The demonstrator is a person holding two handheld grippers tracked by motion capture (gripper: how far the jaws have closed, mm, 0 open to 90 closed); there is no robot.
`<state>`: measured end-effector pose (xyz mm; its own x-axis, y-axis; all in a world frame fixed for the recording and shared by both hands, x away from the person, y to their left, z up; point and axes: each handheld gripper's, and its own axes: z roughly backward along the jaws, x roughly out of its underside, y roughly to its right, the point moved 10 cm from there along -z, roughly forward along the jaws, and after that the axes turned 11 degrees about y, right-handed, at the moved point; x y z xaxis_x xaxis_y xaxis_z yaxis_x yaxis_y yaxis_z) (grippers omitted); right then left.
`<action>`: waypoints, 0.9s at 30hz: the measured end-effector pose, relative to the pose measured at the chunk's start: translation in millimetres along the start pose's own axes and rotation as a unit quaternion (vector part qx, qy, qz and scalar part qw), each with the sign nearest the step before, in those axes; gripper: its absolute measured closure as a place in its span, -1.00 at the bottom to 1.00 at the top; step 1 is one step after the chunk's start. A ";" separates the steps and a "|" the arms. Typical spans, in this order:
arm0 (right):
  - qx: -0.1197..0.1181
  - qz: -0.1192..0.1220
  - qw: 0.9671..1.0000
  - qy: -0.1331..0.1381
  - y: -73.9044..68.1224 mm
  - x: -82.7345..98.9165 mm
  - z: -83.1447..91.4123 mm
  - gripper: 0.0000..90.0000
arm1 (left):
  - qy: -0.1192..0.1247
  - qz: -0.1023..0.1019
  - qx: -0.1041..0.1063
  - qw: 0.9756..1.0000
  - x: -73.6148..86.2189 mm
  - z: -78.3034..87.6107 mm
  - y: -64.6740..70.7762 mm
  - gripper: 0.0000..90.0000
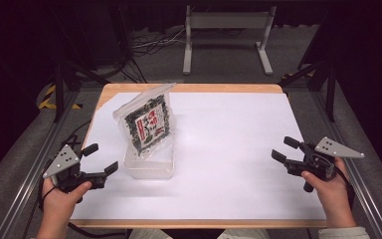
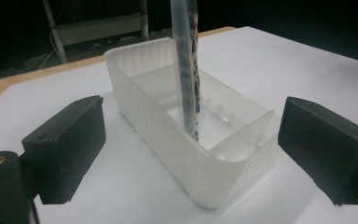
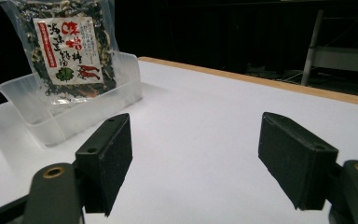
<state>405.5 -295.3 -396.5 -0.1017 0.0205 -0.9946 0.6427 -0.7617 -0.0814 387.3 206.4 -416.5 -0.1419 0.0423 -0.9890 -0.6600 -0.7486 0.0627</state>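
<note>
Currently, the packet (image 1: 147, 124) of dried food is standing tilted inside the translucent plastic tray (image 1: 149, 169), left of centre in the high view, resting on the white sheet (image 1: 238, 149) that is covering the table. The left gripper (image 1: 98, 158) is sitting at the lower left, just beside the tray; its jaws are standing wide apart and gripping nothing. In the left gripper view the tray's near corner (image 2: 214, 186) is lying between the pads but apart from them. The right gripper (image 1: 284, 148) is hovering at the lower right, well apart from the tray, equally wide and empty.

Judging from this layout, the step in hand is steadying the tray. Doing it well is calling for closing on the tray wall squarely, keeping clear of the leaning packet, since a nudge is likely tipping it over.
</note>
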 end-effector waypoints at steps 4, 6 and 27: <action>0.003 -0.004 1.000 -0.003 2.3 8.0 2.1 -0.41 | -0.010 0.006 0.006 1.000 15.3 -1.5 2.6 -0.82; 0.005 -0.001 1.000 -0.003 3.8 11.4 2.9 -0.40 | -0.018 0.003 0.004 1.000 25.6 -2.5 2.6 -0.82; 0.006 -0.008 0.999 -0.049 6.0 77.5 8.3 -0.31 | -0.014 0.035 0.017 0.999 69.9 -14.1 4.1 -0.85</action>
<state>395.1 -303.7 -473.5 -0.1865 -0.0304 -0.9820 0.6314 -0.7694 -0.0962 385.1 197.0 -487.3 -0.2086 0.0093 -0.9780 -0.6722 -0.7277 0.1365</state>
